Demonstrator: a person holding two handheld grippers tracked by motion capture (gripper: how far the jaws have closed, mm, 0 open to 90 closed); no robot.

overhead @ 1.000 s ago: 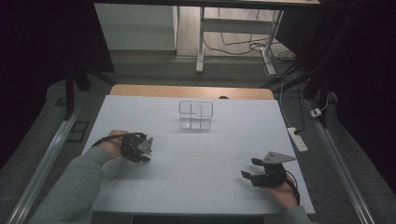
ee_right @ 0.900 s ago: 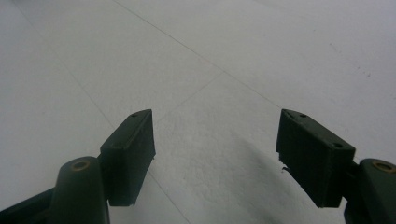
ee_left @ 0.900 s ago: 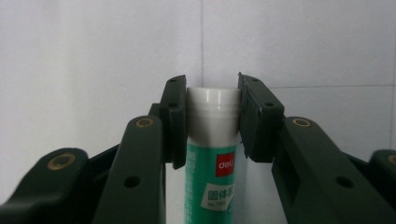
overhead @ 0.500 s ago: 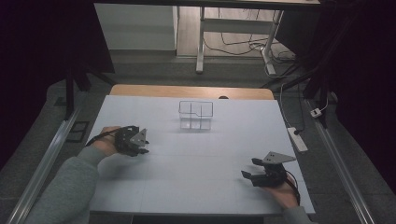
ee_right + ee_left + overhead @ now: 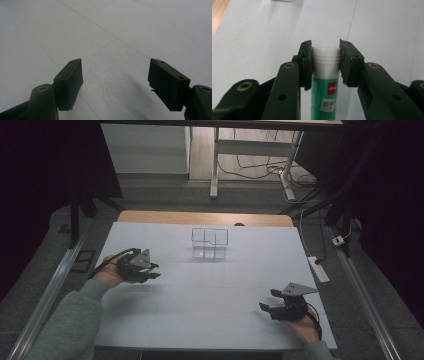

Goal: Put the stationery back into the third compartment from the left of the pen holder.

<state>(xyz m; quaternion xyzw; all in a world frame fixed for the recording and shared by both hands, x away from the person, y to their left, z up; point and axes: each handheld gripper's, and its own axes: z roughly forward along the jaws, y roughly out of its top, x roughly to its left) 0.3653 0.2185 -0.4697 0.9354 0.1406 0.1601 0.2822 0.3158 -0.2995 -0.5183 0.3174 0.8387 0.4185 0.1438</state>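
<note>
While the glue stick (image 5: 325,72) sits clamped by its white cap end between my left gripper's (image 5: 149,270) jaws above the table's (image 5: 210,320) left side, I judge the carry under way. My right gripper (image 5: 272,302) rests open and empty; next, a steady move toward the clear bin (image 5: 209,244).

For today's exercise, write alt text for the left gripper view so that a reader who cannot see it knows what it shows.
A glue stick with a white cap and a green label is clamped at its cap between the two black jaws of the left gripper, seen close up. Behind it lies the pale white table surface, with a strip of wood at the top left corner.
</note>
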